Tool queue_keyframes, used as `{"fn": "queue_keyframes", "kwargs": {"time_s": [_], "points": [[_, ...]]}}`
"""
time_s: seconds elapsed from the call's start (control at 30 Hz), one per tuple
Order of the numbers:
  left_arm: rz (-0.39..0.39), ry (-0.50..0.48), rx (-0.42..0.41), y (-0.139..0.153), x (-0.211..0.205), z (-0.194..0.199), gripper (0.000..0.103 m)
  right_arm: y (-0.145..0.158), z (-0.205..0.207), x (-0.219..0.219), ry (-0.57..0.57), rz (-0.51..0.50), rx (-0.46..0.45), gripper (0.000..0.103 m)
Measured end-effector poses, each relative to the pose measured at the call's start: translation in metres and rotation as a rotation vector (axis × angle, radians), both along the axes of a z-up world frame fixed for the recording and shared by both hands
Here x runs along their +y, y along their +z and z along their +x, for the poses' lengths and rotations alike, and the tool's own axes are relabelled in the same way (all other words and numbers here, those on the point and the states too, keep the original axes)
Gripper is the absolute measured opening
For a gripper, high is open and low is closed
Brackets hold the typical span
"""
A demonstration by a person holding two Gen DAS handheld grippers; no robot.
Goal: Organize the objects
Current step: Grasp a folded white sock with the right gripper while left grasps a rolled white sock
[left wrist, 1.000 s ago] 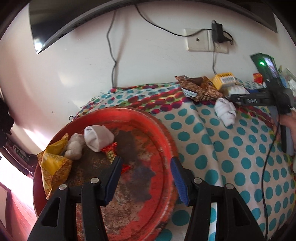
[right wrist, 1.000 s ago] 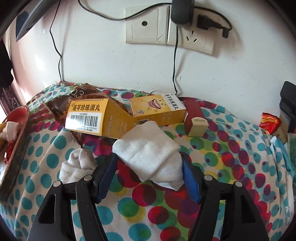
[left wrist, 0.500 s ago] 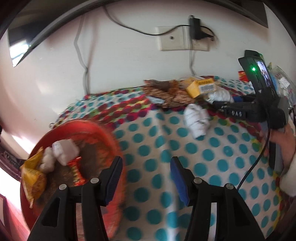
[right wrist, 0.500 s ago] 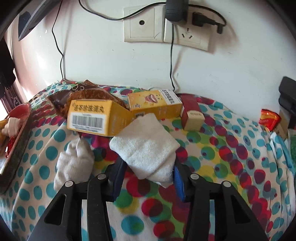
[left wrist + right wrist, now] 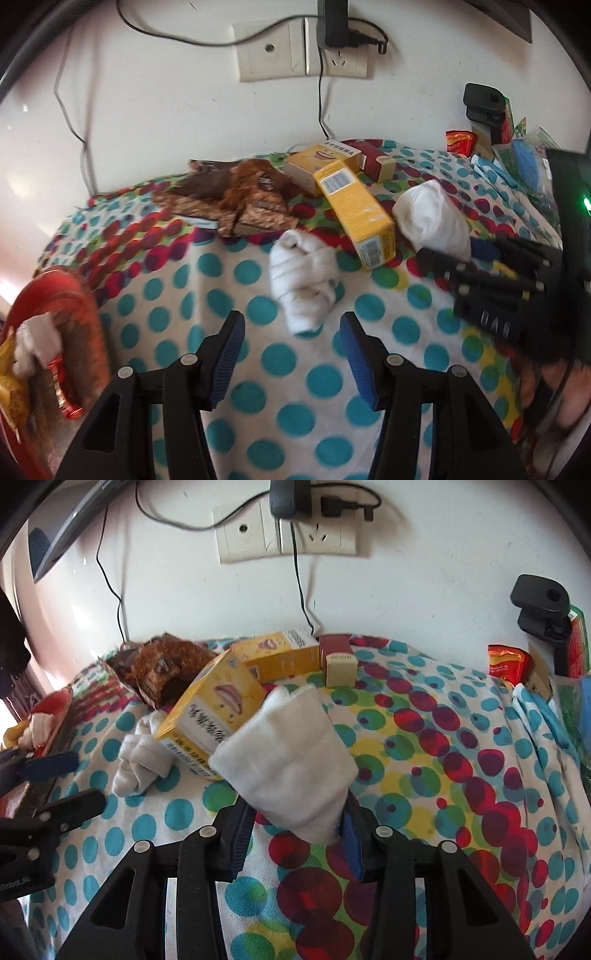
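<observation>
My right gripper [image 5: 295,825] is shut on a folded white cloth [image 5: 291,760] and holds it lifted off the polka-dot cover; it also shows in the left wrist view [image 5: 432,218]. My left gripper [image 5: 291,325] is open and empty, just in front of a rolled white sock [image 5: 304,277], which lies on the cover [image 5: 258,387] and also shows in the right wrist view [image 5: 142,760]. A red tray [image 5: 74,295] at the far left holds a white sock bundle [image 5: 37,332] and wrappers.
Yellow boxes [image 5: 356,206] [image 5: 284,655], a red-and-cream box [image 5: 338,661] and a brown wrapper [image 5: 240,199] lie near the wall. Red packets [image 5: 506,661] and a black clamp [image 5: 543,602] stand at the right. Sockets and cables [image 5: 295,535] are above.
My left gripper swung right from over the red tray to in front of the rolled sock. My right gripper closed on the folded cloth and lifted it.
</observation>
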State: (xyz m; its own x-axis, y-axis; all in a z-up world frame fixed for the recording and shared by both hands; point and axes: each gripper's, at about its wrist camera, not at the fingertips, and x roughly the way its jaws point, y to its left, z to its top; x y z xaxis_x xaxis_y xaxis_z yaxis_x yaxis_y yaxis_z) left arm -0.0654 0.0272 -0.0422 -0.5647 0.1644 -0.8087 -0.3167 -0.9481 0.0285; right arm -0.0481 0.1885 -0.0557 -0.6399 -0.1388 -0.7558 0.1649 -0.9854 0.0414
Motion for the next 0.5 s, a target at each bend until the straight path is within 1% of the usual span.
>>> {"fn": "queue_keyframes", "kwargs": {"time_s": [0.1, 0.17, 0.23, 0.27, 0.3, 0.33, 0.43, 0.47, 0.5], "points": [[0.018, 0.016, -0.033, -0.008, 0.005, -0.017, 0.055, 0.002, 0.003, -0.005, 0.016, 0.027, 0.019, 0.04], [0.058, 0.033, -0.072, -0.015, 0.005, -0.028, 0.055, 0.003, 0.006, -0.008, 0.024, 0.038, 0.03, 0.04], [0.068, 0.078, -0.102, -0.023, 0.002, -0.041, 0.055, 0.002, 0.005, -0.009, 0.026, 0.043, 0.024, 0.04], [0.075, 0.084, -0.109, -0.026, 0.001, -0.044, 0.055, 0.002, 0.004, -0.009, 0.024, 0.043, 0.022, 0.04], [0.081, 0.089, -0.111, -0.028, 0.001, -0.046, 0.056, 0.002, 0.004, -0.008, 0.024, 0.037, 0.022, 0.04], [0.082, 0.091, -0.087, -0.028, 0.001, -0.045, 0.056, 0.002, 0.003, -0.007, 0.022, 0.033, 0.019, 0.04], [0.072, 0.09, -0.059, -0.03, 0.004, -0.04, 0.055, 0.001, 0.002, -0.006, 0.018, 0.029, 0.007, 0.04], [0.057, 0.084, -0.048, -0.03, 0.007, -0.037, 0.055, 0.001, 0.002, -0.006, 0.018, 0.031, 0.01, 0.04], [0.037, 0.08, -0.039, -0.03, 0.01, -0.035, 0.047, 0.001, 0.003, -0.006, 0.02, 0.033, 0.011, 0.04]]}}
